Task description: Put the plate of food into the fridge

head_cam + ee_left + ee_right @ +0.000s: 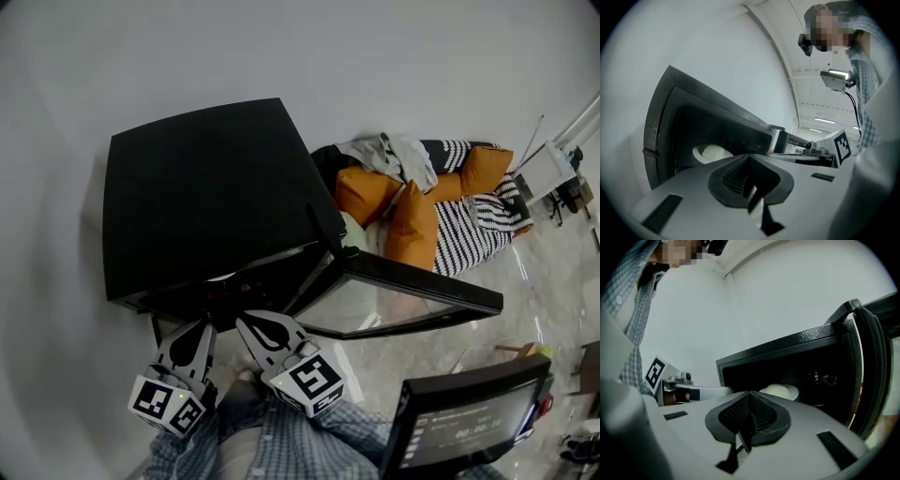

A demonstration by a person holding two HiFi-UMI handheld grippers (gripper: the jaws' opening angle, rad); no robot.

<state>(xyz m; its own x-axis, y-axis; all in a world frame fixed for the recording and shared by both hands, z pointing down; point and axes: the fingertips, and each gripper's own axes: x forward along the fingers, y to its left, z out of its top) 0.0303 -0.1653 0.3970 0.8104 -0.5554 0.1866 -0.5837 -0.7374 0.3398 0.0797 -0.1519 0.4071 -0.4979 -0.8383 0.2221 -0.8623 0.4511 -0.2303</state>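
Observation:
A small black fridge (202, 187) stands on the floor with its glass door (403, 295) swung open to the right. Inside, on a shelf, rests a white plate of pale round food (712, 152), which also shows in the right gripper view (780, 391). My left gripper (195, 330) hangs just in front of the fridge opening, shut and empty (749, 157). Beside it my right gripper (251, 324) is also shut with nothing between its jaws (750, 393). Neither one touches the plate.
Orange cushions (412, 220) and striped fabric (478, 220) lie on the floor right of the fridge, behind the open door. A dark screen device (469, 417) sits at the lower right. A white wall (281, 47) runs behind the fridge.

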